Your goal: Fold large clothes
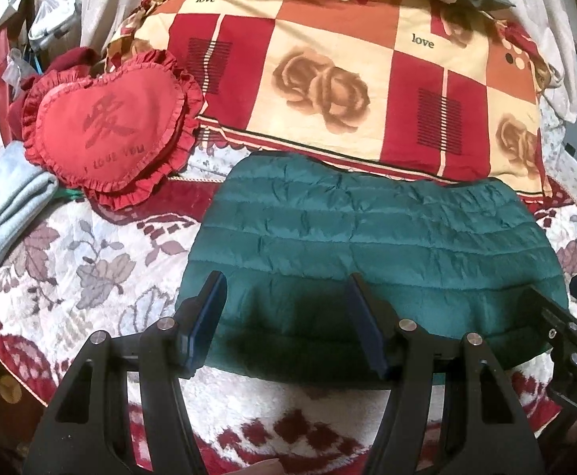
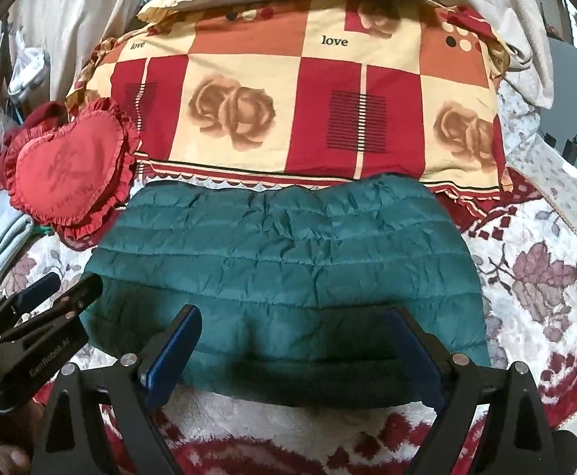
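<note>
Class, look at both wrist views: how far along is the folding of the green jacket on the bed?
Done: the green jacket already lies as a flat, folded rectangle on the blanket, below the patterned pillow. In hand: nothing; the left tongs and right tongs hover open over its near edge, gripping no cloth. Left: perhaps one more fold; whether it is needed cannot be told.

Floral bedspread (image 1: 102,269); checked rose pillow (image 1: 328,79); heart cushion (image 1: 110,126).
</note>
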